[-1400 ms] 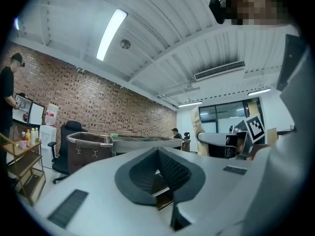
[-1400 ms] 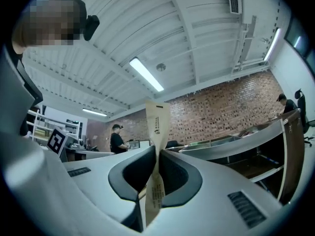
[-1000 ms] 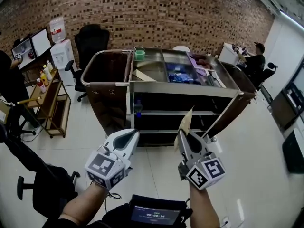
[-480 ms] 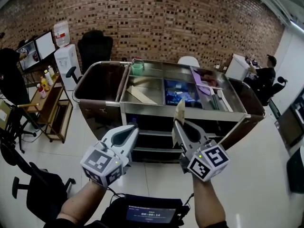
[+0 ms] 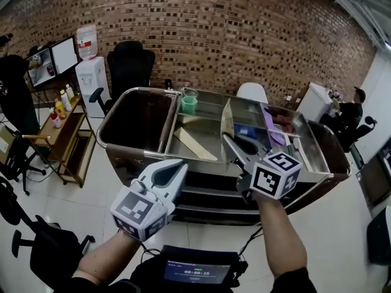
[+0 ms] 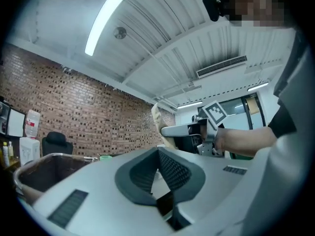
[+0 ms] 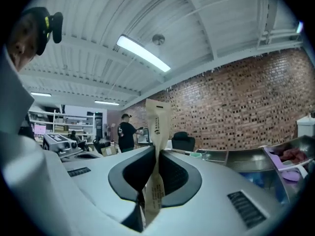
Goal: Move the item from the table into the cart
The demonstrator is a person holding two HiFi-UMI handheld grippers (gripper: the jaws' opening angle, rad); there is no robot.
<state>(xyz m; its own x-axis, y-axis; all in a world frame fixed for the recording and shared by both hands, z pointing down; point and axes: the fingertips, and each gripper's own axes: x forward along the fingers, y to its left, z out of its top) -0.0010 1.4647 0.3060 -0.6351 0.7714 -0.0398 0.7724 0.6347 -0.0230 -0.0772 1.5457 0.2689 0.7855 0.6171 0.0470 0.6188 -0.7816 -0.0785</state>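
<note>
A steel cart (image 5: 142, 91) stands in front of me with several open trays on top. My right gripper (image 5: 228, 139) is shut on a slim beige paper packet (image 5: 227, 119) that stands upright over the middle trays. In the right gripper view the packet (image 7: 157, 124) is pinched between the pads of that gripper (image 7: 156, 156) and sticks up above them. My left gripper (image 5: 175, 169) hangs lower, in front of the cart's near side, shut with nothing in it; in its own view the gripper (image 6: 158, 151) has its pads meeting. A similar beige packet (image 5: 194, 144) lies in a tray.
The cart carries a dark bag (image 5: 131, 118) on its left end, a green cup (image 5: 189, 104), blue packs (image 5: 250, 132) and purple items (image 5: 272, 130). A black chair (image 5: 129, 66), water dispenser (image 5: 90, 72) and a wooden shelf of bottles (image 5: 64, 118) stand at the left. People are at far desks.
The cart has come closer. My right gripper has risen and moved forward with the packet, from in front of the cart's shelves to over its top trays. The left gripper kept its place.
</note>
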